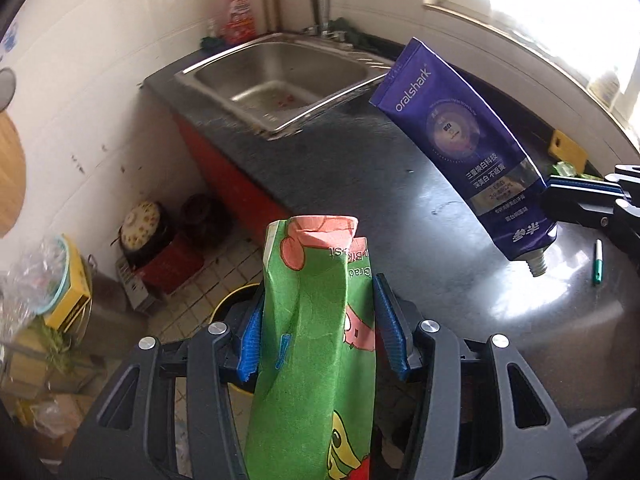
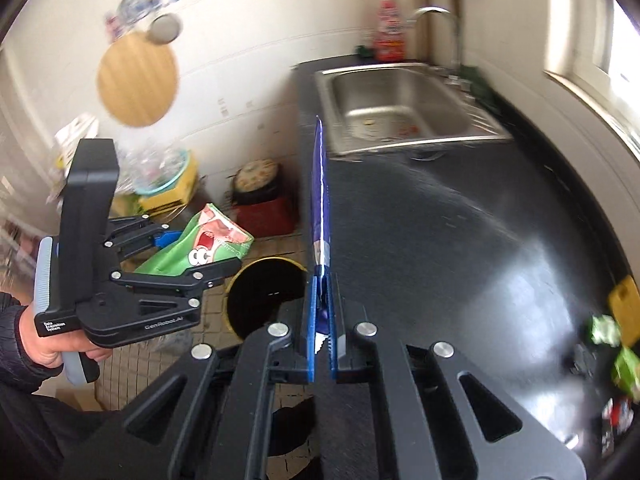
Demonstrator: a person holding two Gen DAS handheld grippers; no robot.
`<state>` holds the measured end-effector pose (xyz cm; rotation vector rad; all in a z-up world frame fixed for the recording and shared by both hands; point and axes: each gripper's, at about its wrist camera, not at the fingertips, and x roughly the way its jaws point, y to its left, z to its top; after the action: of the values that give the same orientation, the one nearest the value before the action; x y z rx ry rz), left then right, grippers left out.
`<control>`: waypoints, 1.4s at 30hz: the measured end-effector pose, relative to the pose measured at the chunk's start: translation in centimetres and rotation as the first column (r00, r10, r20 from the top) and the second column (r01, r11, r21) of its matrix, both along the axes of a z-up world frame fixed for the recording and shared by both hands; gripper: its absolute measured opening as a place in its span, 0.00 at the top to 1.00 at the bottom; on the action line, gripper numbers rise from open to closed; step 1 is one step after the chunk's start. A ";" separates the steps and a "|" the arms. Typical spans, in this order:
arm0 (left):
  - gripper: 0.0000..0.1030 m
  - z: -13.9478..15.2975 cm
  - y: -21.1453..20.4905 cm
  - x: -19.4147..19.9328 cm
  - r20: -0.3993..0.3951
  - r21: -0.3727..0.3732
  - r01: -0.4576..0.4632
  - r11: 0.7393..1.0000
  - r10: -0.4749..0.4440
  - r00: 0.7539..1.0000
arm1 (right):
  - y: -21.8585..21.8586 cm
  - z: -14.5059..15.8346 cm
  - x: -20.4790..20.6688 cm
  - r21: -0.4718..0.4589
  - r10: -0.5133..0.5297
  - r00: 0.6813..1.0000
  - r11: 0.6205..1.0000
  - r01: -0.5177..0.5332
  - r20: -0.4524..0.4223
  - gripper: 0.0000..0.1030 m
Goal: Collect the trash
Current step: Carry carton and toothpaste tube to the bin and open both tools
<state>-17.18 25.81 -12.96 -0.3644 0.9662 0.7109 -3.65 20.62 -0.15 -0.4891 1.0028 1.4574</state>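
While both pieces of trash are already lifted off the black stone counter (image 2: 460, 216), neither has been dropped yet, so I judge the job to be partway through. A crumpled green snack wrapper with pink cartoon print (image 1: 316, 320) sits between the blue pads of the left gripper (image 1: 316, 328), whose jaws are closed on it, and in the right wrist view it hangs near the round black bin with a yellow rim (image 2: 264, 296) on the tiled floor. A flattened purple toothpaste tube (image 1: 464, 148), cap off and threaded neck bare, is pinched edge-on by the right gripper (image 2: 322, 340), its jaws nearly together around the tube's lower end, above the counter edge beside the bin. Letting go of both over the bin looks like the next step. More litter remains: green and red scraps (image 2: 616, 344) lie at the counter's right end, and a green pen (image 1: 597, 262) rests on the counter.

Readable writing: "oralshark" runs along the tube, with Chinese lines below that are too small to read with confidence. Upside-down fragments show on the wrapper, illegible. "GenRobot.AI" and "Data Acquisition System" mark the left gripper's body.
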 end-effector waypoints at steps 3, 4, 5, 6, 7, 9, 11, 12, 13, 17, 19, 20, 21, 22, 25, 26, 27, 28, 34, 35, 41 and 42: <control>0.53 -0.6 1.5 -2.9 -0.004 -0.011 -0.072 0.997 0.072 0.997 | 3.0 -0.4 -3.0 -0.007 0.081 0.997 0.997 -0.081 -0.010 0.94; 0.53 -0.9 2.1 -3.9 -0.003 -0.018 -0.095 0.995 0.094 0.996 | 4.1 -0.6 -4.0 -0.012 0.107 0.994 0.994 -0.107 -0.013 0.94; 0.53 -1.1 2.4 -4.7 -0.002 -0.024 -0.111 0.994 0.111 0.994 | 5.3 -0.9 -5.0 -0.017 0.133 0.991 0.991 -0.133 -0.019 0.95; 0.52 -1.5 2.9 -5.5 -0.004 -0.028 -0.129 0.991 0.129 0.992 | 5.8 -1.1 -5.7 -0.021 0.146 0.989 0.989 -0.146 -0.023 0.94; 0.52 -1.8 3.3 -6.1 -0.008 -0.032 -0.141 0.989 0.141 0.990 | 6.9 -1.5 -6.7 -0.029 0.167 0.986 0.985 -0.168 -0.028 0.94; 0.52 -2.3 4.0 -7.0 -0.009 -0.038 -0.159 0.986 0.159 0.987 | 8.3 -2.0 -8.1 -0.041 0.192 0.981 0.980 -0.193 -0.033 0.94; 0.52 -3.0 4.8 -7.7 -0.012 -0.048 -0.172 0.984 0.171 0.985 | 9.8 -2.7 -9.5 -0.056 0.215 0.976 0.975 -0.216 -0.031 0.95; 0.52 -3.4 5.3 -8.1 -0.014 -0.054 -0.178 0.983 0.177 0.984 | 10.3 -3.0 -10.1 -0.064 0.222 0.974 0.973 -0.224 -0.031 0.94; 0.52 -3.8 5.8 -8.5 -0.014 -0.061 -0.182 0.981 0.181 0.983 | 10.9 -3.3 -10.6 -0.072 0.230 0.973 0.970 -0.232 -0.031 0.94; 0.52 -5.3 7.1 -9.3 -0.016 -0.075 -0.182 0.980 0.181 0.983 | 13.2 -4.7 -12.2 -0.108 0.245 0.969 0.963 -0.247 -0.032 0.94; 0.52 -6.1 7.7 -9.5 -0.021 -0.084 -0.176 0.981 0.175 0.984 | 14.2 -5.7 -12.7 -0.126 0.251 0.968 0.959 -0.253 -0.031 0.94; 0.52 -6.4 8.0 -9.6 -0.021 -0.089 -0.176 0.980 0.175 0.984 | 14.7 -6.2 -12.9 -0.138 0.253 0.967 0.957 -0.255 -0.029 0.94; 0.52 -6.7 8.3 -9.7 -0.019 -0.097 -0.176 0.980 0.175 0.984 | 15.2 -6.7 -13.2 -0.148 0.257 0.966 0.955 -0.258 -0.029 0.94; 0.52 -7.0 8.6 -9.8 -0.017 -0.100 -0.175 0.979 0.175 0.984 | 15.5 -7.0 -13.2 -0.155 0.258 0.965 0.953 -0.260 -0.032 0.94; 0.52 -7.8 9.3 -10.1 -0.018 -0.109 -0.177 0.978 0.176 0.984 | 16.3 -8.1 -13.7 -0.178 0.272 0.961 0.945 -0.275 -0.043 0.94; 0.52 -7.9 9.5 -10.3 -0.013 -0.116 -0.174 0.978 0.174 0.985 | 16.5 -8.3 -13.9 -0.185 0.276 0.960 0.942 -0.280 -0.045 0.94; 0.52 -8.1 9.5 -10.4 -0.009 -0.118 -0.175 0.978 0.175 0.985 | 16.7 -8.5 -14.1 -0.189 0.280 0.959 0.940 -0.284 -0.047 0.94; 0.52 -8.2 9.7 -10.5 0.000 -0.130 -0.170 0.977 0.171 0.985 | 17.0 -8.8 -14.2 -0.196 0.283 0.958 0.938 -0.287 -0.049 0.94; 0.16 -8.6 9.9 -11.0 0.007 -0.138 -0.171 0.975 0.174 0.985 | 17.8 -9.2 -13.0 -0.184 0.213 0.975 0.957 -0.223 -0.069 0.16; 0.16 -8.7 10.0 -11.1 0.002 -0.145 -0.173 0.974 0.175 0.984 | 17.7 -8.8 -12.7 -0.162 0.210 0.975 0.962 -0.220 -0.076 0.16; 0.11 -8.4 9.9 -11.6 0.011 -0.145 -0.192 0.971 0.196 0.981 | 17.0 -7.8 -11.9 -0.145 0.191 0.978 0.969 -0.202 -0.085 0.16; 0.11 -8.3 10.0 -11.6 0.010 -0.145 -0.191 0.971 0.194 0.981 | 16.8 -7.6 -11.6 -0.141 0.187 0.979 0.970 -0.198 -0.086 0.16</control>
<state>-28.78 35.80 -21.27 -0.5982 0.9699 0.8132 -15.29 37.45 -7.73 -0.6616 1.1527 1.5883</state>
